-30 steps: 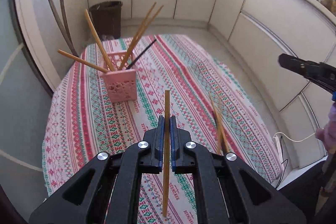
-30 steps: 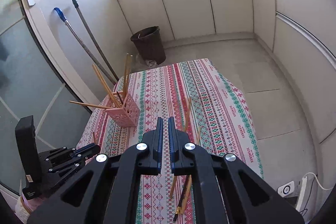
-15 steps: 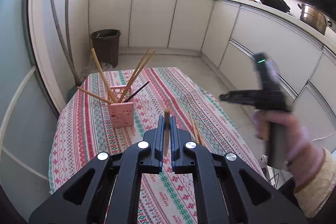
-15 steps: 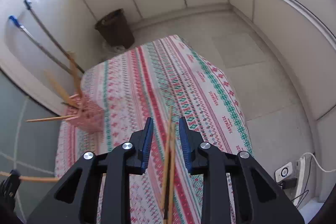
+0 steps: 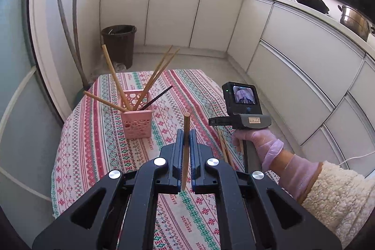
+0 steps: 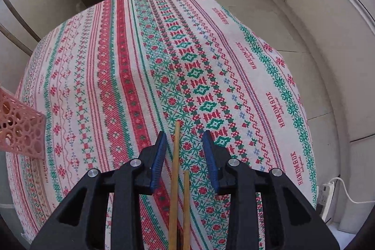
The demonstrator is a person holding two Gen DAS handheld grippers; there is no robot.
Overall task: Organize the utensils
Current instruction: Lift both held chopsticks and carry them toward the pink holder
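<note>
In the left wrist view my left gripper (image 5: 185,134) is shut on a wooden chopstick (image 5: 185,156) that stands upright between its jaws, above the striped tablecloth (image 5: 98,144). Ahead to the left stands a pink perforated basket (image 5: 137,120) holding several wooden chopsticks and one black one. My right gripper (image 6: 184,134) points steeply down at the cloth, and its jaws are opening. Two wooden chopsticks (image 6: 174,168) lie on the cloth between its fingers, not pressed by the pads. From the left wrist view, a gloved hand (image 5: 264,144) holds that right gripper's body (image 5: 239,120) over loose chopsticks (image 5: 225,149).
A dark bin (image 5: 119,43) stands on the floor beyond the table, with two mop handles (image 5: 68,27) against the wall at left. White cabinets (image 5: 293,67) run along the back and right. A power strip (image 6: 327,193) lies on the floor past the table's right edge.
My right gripper has dropped towards the table and tipped downward, and its jaws have spread around the lying chopsticks. My left gripper has risen a little, still holding its chopstick.
</note>
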